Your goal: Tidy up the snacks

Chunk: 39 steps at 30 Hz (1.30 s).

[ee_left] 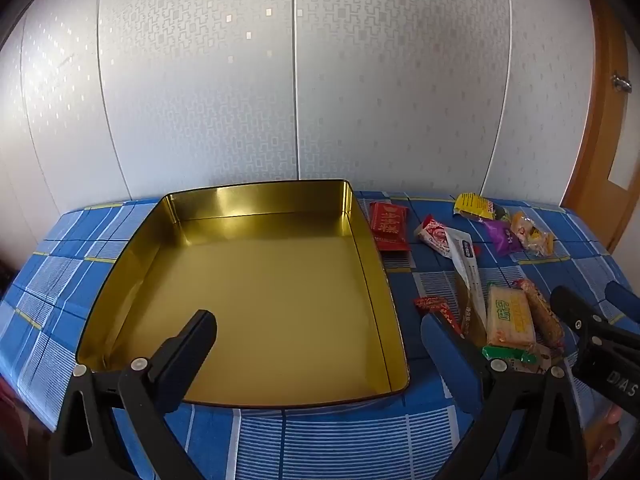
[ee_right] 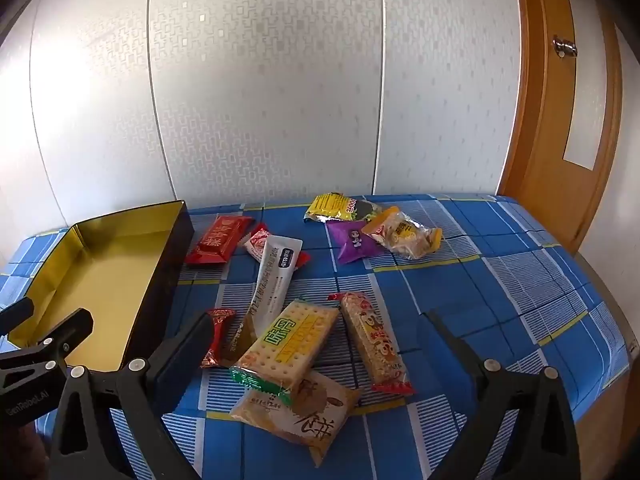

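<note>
While both tools hang over the blue checked tablecloth [ee_right: 500, 264], neither one has grabbed anything so far. The left gripper [ee_left: 320, 332] is spread as wide as it goes, nothing between its fingers, and it sits right over the near end of the gold tin [ee_left: 176, 216], which has no snacks in it. The right gripper [ee_right: 320, 332] is just as wide open and holds nothing either; it's poised over the nearest bunch of snacks.

Between its fingers from that camera you get the cracker pack [ee_right: 288, 344] with the green end, lying partly on top of a beige pastry packet [ee_right: 304, 412], with a long red-ended bar [ee_right: 376, 344] just to the right. A small red candy [ee_right: 218, 336] sits right by its left finger, and a white tube-shaped sachet [ee_right: 272, 276] stretches away behind.

Further back: a flat red packet [ee_right: 218, 240] just beside the tin's dark outer wall, plus a yellow bag [ee_right: 332, 206], a purple packet [ee_right: 354, 242] and a clear orange-trimmed pack [ee_right: 404, 232] clustered near the wall panels [ee_right: 264, 80].
</note>
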Each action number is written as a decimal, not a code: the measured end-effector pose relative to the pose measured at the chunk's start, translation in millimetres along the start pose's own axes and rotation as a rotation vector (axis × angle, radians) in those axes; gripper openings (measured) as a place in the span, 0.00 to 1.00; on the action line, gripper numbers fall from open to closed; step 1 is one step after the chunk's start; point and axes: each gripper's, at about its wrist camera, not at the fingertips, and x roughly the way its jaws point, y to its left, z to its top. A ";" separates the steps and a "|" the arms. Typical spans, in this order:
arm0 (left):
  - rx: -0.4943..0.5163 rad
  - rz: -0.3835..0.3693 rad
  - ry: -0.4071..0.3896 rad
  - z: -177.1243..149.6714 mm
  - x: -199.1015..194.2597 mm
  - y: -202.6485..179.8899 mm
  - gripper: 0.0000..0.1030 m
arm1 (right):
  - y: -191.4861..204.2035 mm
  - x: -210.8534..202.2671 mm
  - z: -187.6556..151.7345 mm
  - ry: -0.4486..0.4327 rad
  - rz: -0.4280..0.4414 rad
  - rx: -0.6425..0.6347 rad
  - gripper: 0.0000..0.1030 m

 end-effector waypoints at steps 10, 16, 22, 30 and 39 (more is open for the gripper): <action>-0.003 0.004 0.000 -5.3 1.1 0.9 1.00 | 0.9 1.9 2.9 0.015 0.007 0.006 0.99; 0.010 0.007 0.007 -3.4 1.3 -3.1 1.00 | -0.8 -1.1 3.4 0.017 0.012 0.011 0.99; 0.013 0.008 0.006 -2.9 2.3 -2.9 1.00 | 1.6 0.2 0.4 0.015 0.012 0.008 0.99; 0.018 0.009 0.006 -3.1 2.6 -3.1 1.00 | 2.5 0.4 0.7 0.018 0.018 0.007 0.99; 0.023 0.012 0.003 -3.2 2.3 -4.0 1.00 | 2.6 0.0 1.0 0.018 0.020 0.009 0.99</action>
